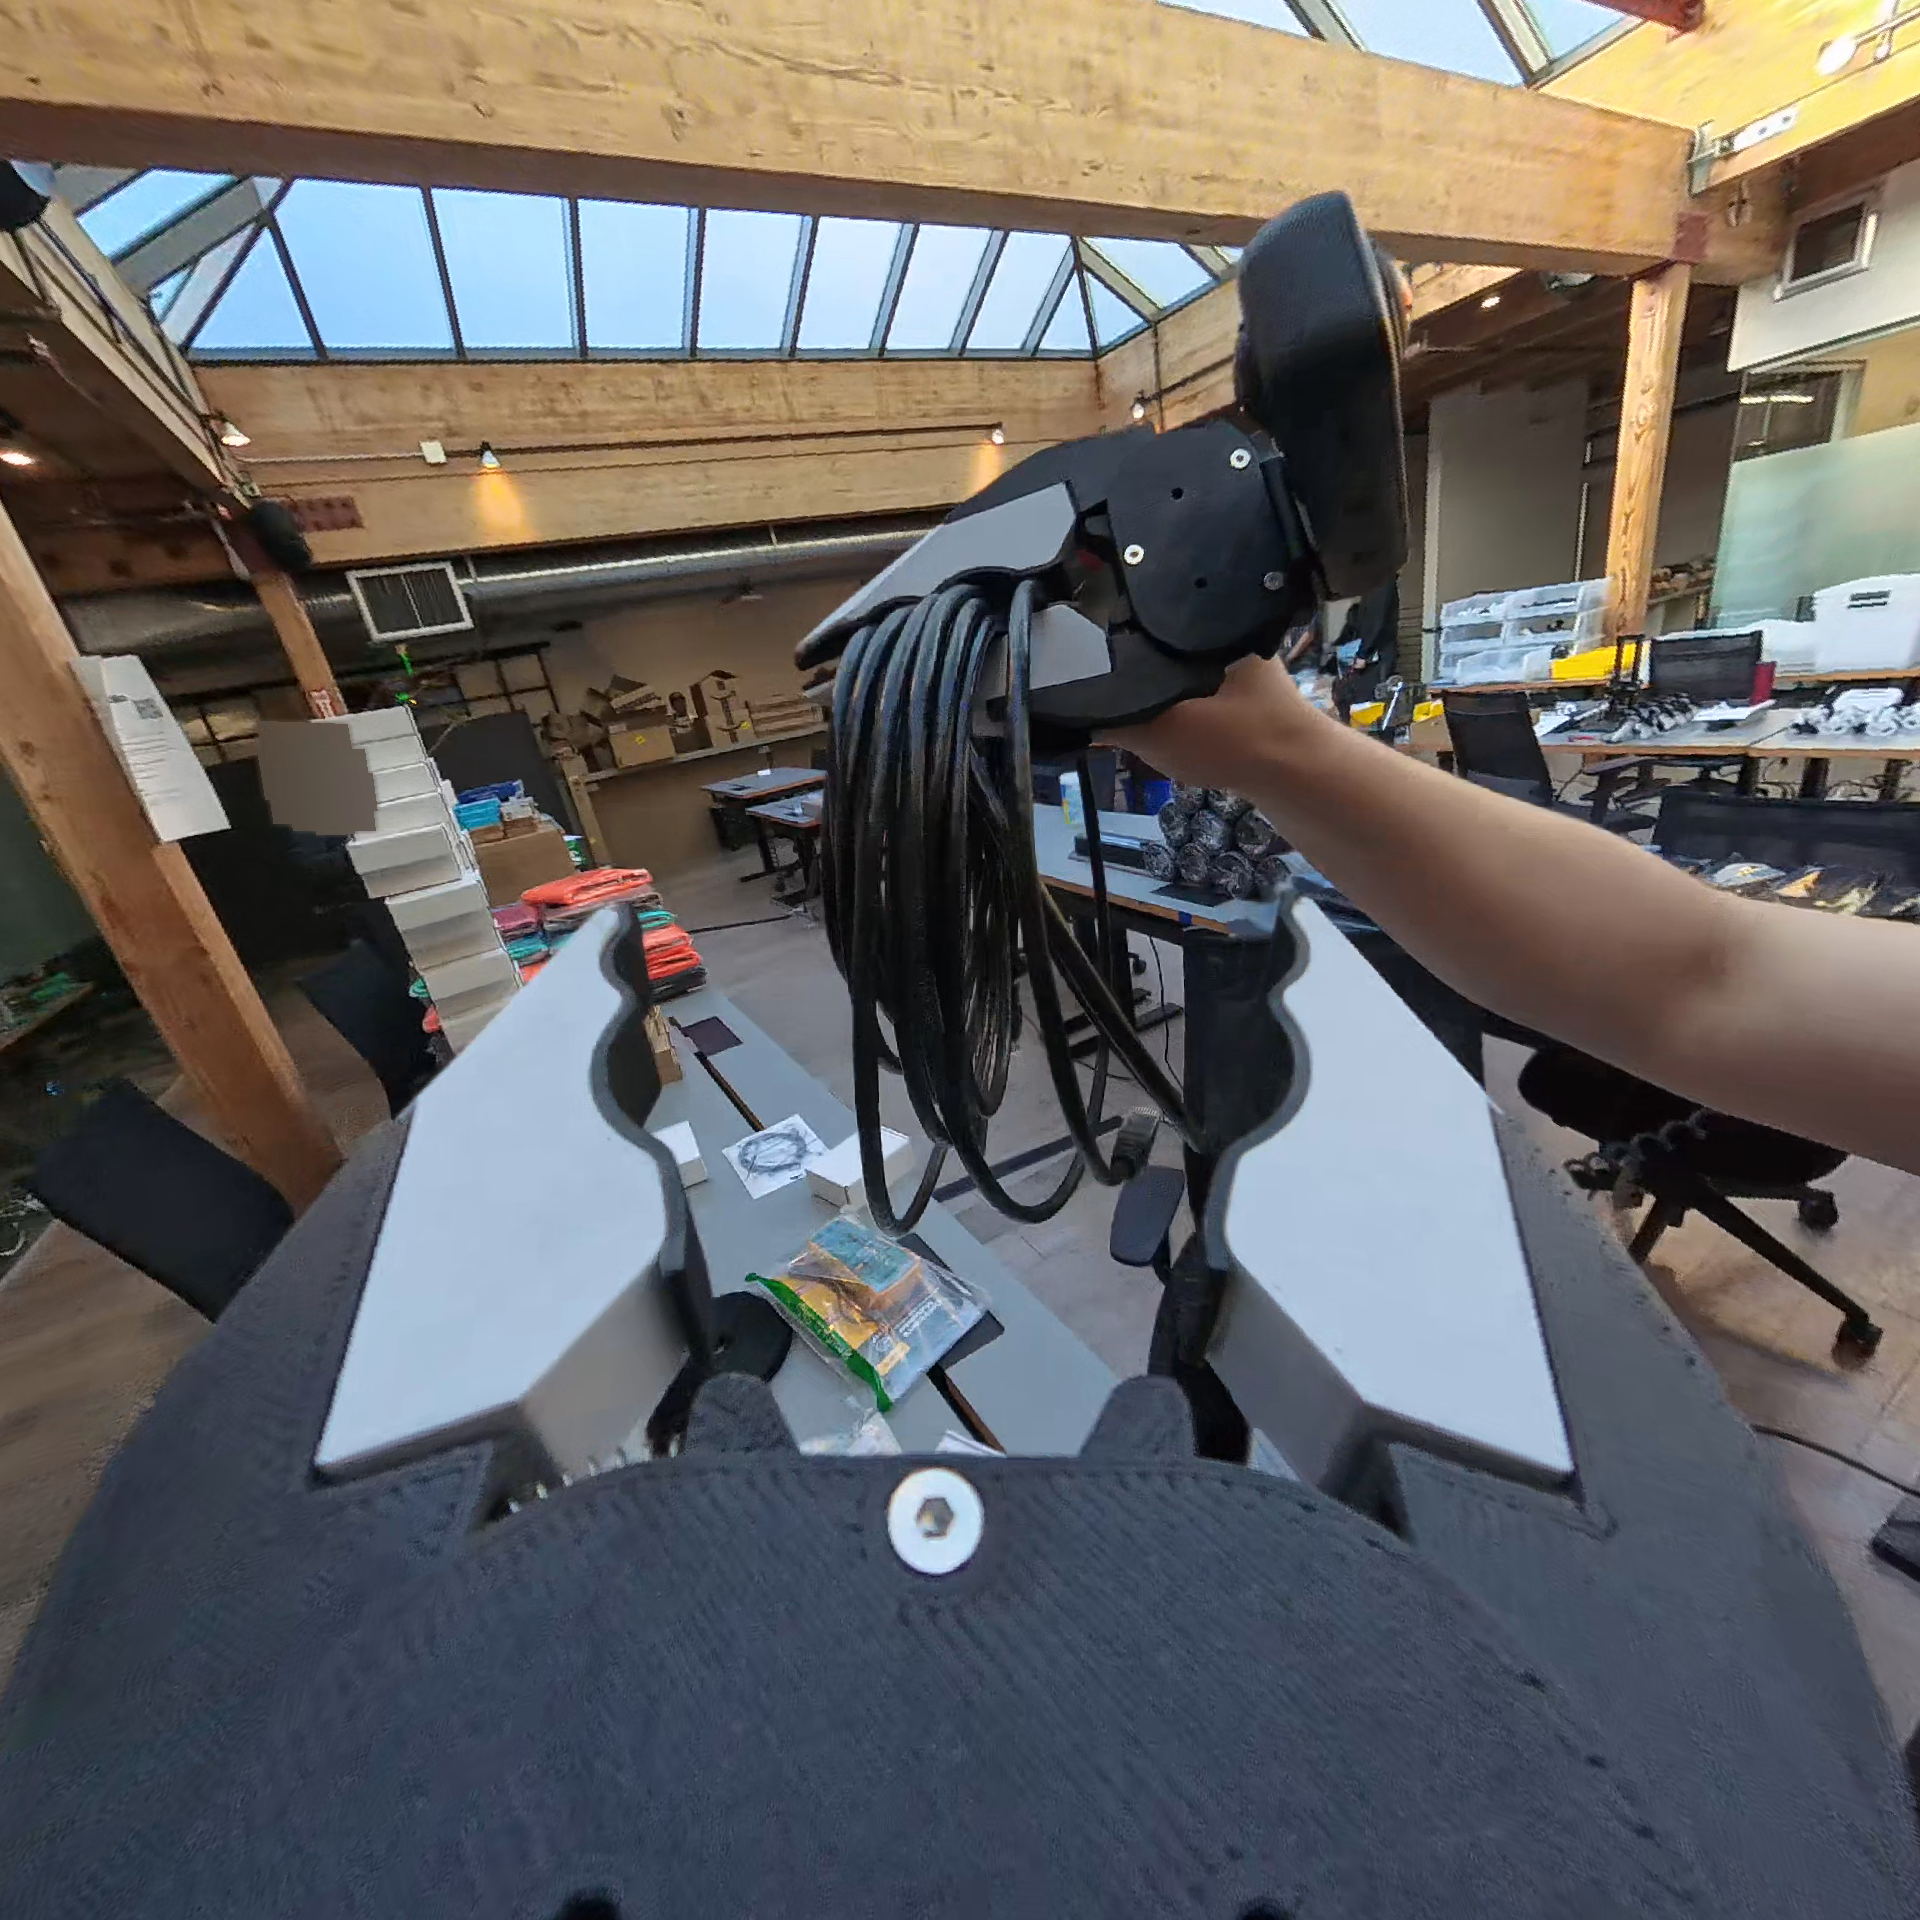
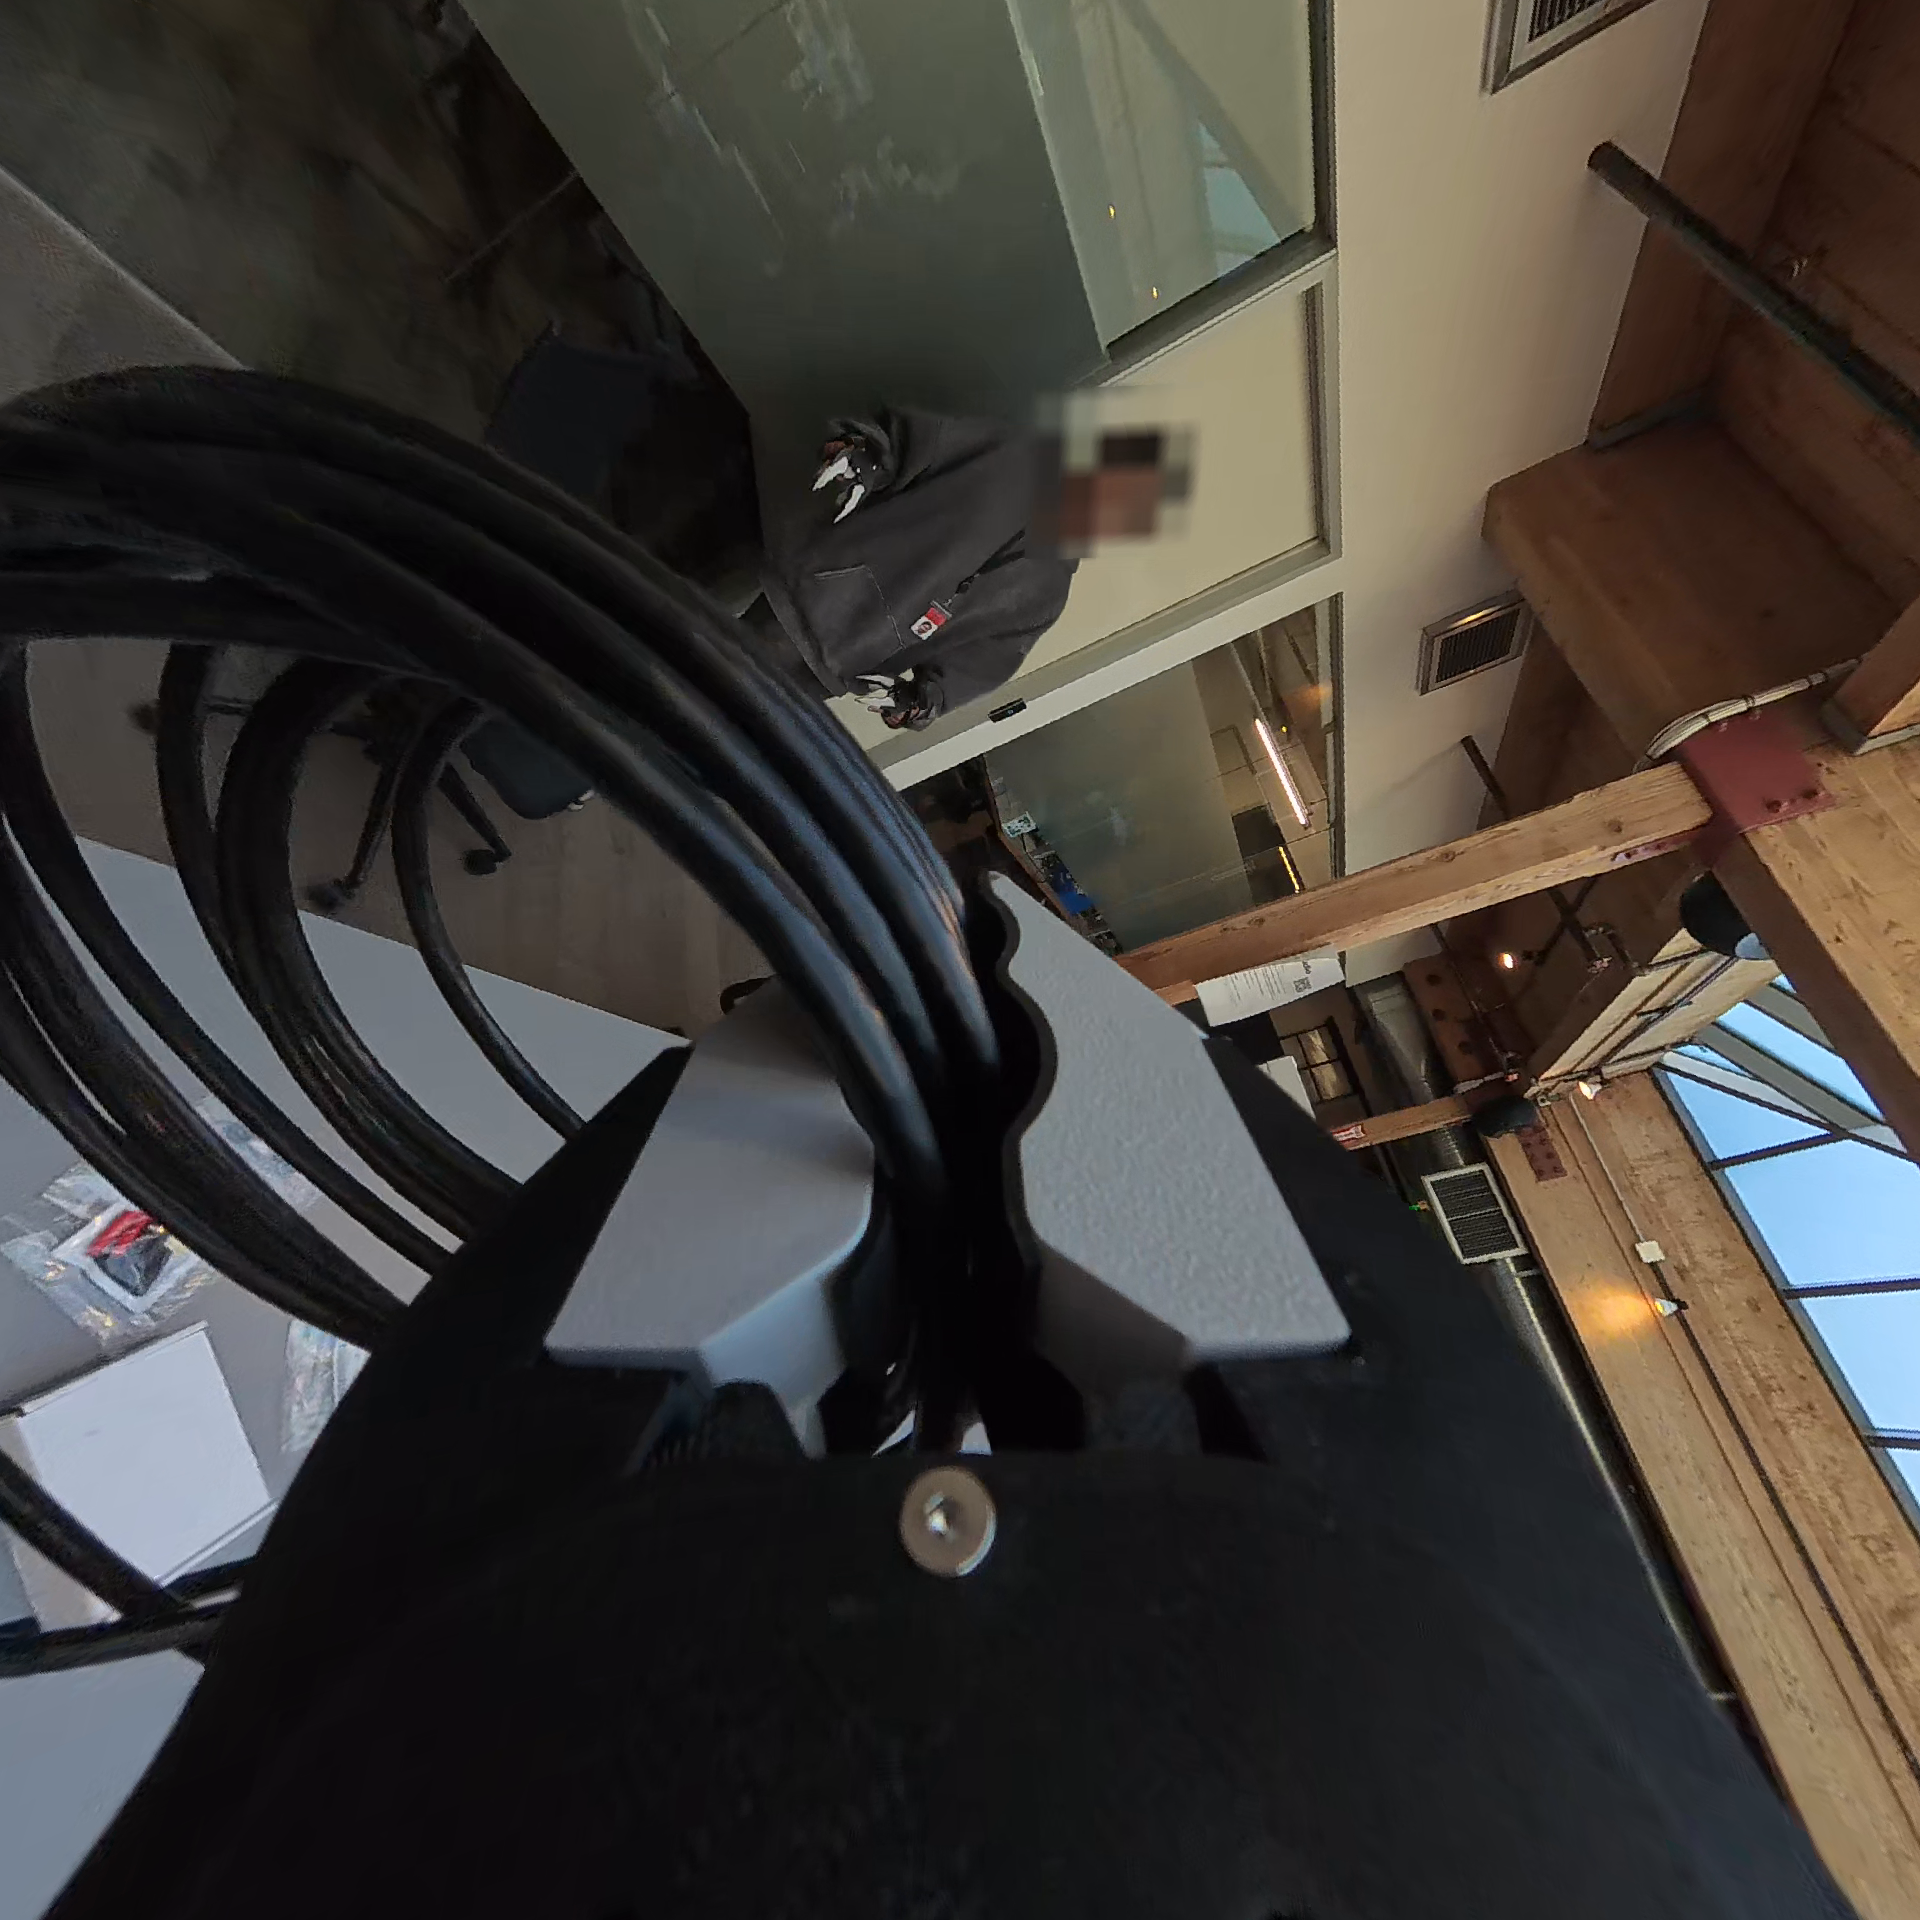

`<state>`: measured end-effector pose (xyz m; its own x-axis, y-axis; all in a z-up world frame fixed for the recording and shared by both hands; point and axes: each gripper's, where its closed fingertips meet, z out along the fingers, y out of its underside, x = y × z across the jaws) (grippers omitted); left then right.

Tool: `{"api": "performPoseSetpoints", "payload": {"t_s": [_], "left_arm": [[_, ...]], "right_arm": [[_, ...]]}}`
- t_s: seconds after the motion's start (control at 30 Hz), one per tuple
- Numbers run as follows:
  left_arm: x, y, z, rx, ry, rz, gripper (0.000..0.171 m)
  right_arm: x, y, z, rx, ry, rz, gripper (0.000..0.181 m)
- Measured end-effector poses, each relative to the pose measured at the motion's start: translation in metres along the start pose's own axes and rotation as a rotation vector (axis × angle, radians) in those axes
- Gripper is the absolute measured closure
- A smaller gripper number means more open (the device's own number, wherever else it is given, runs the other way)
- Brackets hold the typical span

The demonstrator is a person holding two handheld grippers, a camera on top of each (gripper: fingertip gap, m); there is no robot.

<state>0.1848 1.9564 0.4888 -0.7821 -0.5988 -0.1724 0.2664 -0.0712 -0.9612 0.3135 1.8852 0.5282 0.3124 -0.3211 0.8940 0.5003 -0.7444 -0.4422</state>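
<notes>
Right gripper point(image 1: 914, 665) raised in the upper centre of the left wrist view, gripped by a bare hand point(image 1: 1195, 727), jaws clamped on one coil of black cable point(image 1: 935, 914). Coil hanging in many smooth, glossy round loops below the fingers, down toward the grey table point(image 1: 1039, 1361) at lower centre. Same bundle in the right wrist view, pinched between two flat grey fingers point(image 2: 1143, 1122) with wavy black inner edges, arcing out to the left of the frame.

Left gripper point(image 1: 951, 997) spread wide, holding nothing, its two grey fingers standing either side of the hanging loops, apart from them.

On the table below: one crinkled clear packet point(image 1: 873, 1304) with green and yellow print, two small white boxes point(image 1: 862, 1169), one flat bag point(image 1: 774, 1148) holding a thin wire coil. Ribbed dark printed plastic body with one silver hex screw point(image 1: 935, 1522) at lower centre.
</notes>
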Motion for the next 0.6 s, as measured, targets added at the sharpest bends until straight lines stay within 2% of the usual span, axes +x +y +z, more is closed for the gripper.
{"api": "performPoseSetpoints", "payload": {"t_s": [0.13, 0.23, 0.3, 0.4, 0.43, 0.5, 0.6], "left_arm": [[0.006, 0.014, 0.036, -0.111, 0.031, 0.072, 0.037], [-0.009, 0.04, 0.072, -0.285, -0.076, 0.27, 0.041], [-0.006, 0.052, 0.089, -0.327, -0.031, 0.306, 0.058], [0.019, 0.055, 0.101, -0.268, 0.173, 0.3, 0.133], [0.026, 0.053, 0.105, -0.247, 0.226, 0.277, 0.145], [0.026, 0.061, 0.119, -0.307, 0.281, 0.219, 0.153], [0.001, 0.102, 0.141, -0.498, 0.24, 0.172, 0.159]], "right_arm": [[-0.012, -0.004, 0.004, -0.063, -0.048, -0.074, 0.175], [-0.028, -0.015, -0.001, -0.018, -0.142, -0.086, 0.176], [-0.039, -0.021, -0.013, 0.078, -0.241, -0.086, 0.179], [-0.046, -0.007, -0.03, 0.212, -0.397, -0.008, 0.179], [-0.048, 0.003, -0.033, 0.243, -0.47, 0.06, 0.178], [-0.06, 0.03, -0.034, 0.255, -0.649, 0.218, 0.179], [-0.091, 0.074, -0.029, 0.151, -0.926, 0.494, 0.179]]}}
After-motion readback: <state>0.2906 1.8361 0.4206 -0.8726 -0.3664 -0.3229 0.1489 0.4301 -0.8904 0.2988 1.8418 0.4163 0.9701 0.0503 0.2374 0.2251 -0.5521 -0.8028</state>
